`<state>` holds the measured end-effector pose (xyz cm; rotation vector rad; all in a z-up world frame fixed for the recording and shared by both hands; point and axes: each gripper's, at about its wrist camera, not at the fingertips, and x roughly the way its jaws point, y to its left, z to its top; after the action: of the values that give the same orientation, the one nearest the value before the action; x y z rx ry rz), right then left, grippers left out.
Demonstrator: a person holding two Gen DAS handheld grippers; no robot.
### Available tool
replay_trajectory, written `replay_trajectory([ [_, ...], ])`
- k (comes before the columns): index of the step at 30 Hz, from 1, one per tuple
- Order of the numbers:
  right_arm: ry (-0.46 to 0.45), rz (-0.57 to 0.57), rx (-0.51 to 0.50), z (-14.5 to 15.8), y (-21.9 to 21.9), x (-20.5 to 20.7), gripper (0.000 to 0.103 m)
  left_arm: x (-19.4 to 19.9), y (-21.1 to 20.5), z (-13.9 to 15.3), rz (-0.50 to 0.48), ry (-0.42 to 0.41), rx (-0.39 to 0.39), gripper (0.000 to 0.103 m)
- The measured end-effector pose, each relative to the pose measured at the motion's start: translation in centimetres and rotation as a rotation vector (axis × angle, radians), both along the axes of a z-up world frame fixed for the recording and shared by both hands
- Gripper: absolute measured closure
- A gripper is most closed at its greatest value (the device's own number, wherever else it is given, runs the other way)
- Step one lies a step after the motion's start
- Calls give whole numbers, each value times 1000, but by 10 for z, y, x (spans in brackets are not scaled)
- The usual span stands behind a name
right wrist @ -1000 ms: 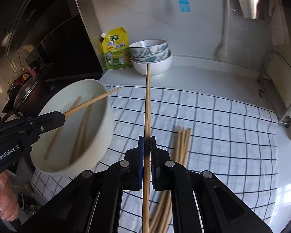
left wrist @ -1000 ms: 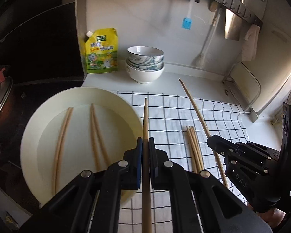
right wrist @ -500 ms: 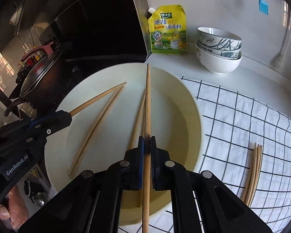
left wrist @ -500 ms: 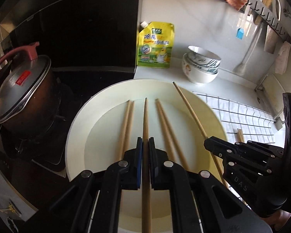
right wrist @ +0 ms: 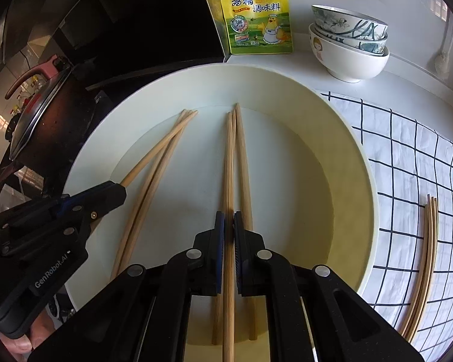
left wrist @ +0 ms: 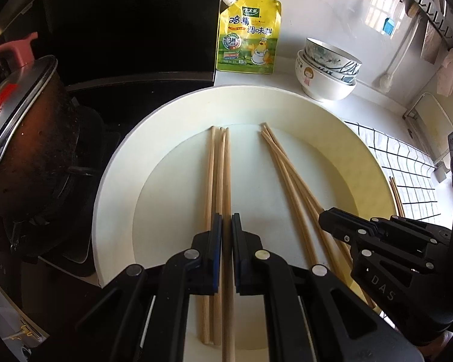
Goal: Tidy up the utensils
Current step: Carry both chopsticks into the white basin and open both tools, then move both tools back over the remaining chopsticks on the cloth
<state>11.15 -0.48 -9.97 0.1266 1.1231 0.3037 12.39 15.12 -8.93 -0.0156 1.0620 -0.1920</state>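
Note:
A large cream plate (left wrist: 332,114) (right wrist: 341,126) fills both views. My left gripper (left wrist: 227,224) is shut on a wooden chopstick (left wrist: 226,175), held low over the plate beside two chopsticks (left wrist: 211,175) lying on it. My right gripper (right wrist: 229,221) is shut on another chopstick (right wrist: 229,163), held beside two more on the plate (right wrist: 241,163). The right gripper also shows in the left wrist view (left wrist: 326,220), and the left gripper in the right wrist view (right wrist: 117,190). Loose chopsticks (right wrist: 425,241) lie on the checked cloth (right wrist: 407,157).
A dark lidded pot (left wrist: 21,126) sits on the stove left of the plate. A yellow seasoning pouch (left wrist: 247,36) leans on the wall behind. Stacked bowls (left wrist: 329,69) stand at the back right. A utensil rail (left wrist: 432,9) hangs on the wall.
Both grippers moved left from above the cloth to over the plate and lowered, each still holding its chopstick, which now lines up with the pairs on the plate.

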Motion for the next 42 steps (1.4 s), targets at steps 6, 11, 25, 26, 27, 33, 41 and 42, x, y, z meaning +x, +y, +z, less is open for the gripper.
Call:
replay_trajectory([
  [6, -43, -48, 16, 8, -6, -5, 64, -6, 15, 11, 22, -36, -21, 47],
  [11, -67, -62, 12, 14, -9, -12, 64, -11, 27, 15, 40, -30, -20, 47],
  [25, -90, -67, 4, 26, -13, -37, 64, -35, 33, 25, 46, -32, -25, 39],
  [26, -94, -70, 4, 27, -15, -39, 64, -36, 32, 26, 45, -33, -26, 39],
  [27, -98, -73, 3, 29, -16, -41, 64, -38, 31, 28, 43, -34, -27, 38],
  [33, -117, -97, -1, 39, -30, -58, 64, -49, 22, 36, 32, -53, -34, 35],
  [41, -132, -143, -21, 47, -60, -81, 63, -63, 1, 42, 3, -57, -48, 33],
  [42, -134, -151, -25, 48, -64, -84, 62, -65, -3, 43, -2, -56, -52, 33],
])
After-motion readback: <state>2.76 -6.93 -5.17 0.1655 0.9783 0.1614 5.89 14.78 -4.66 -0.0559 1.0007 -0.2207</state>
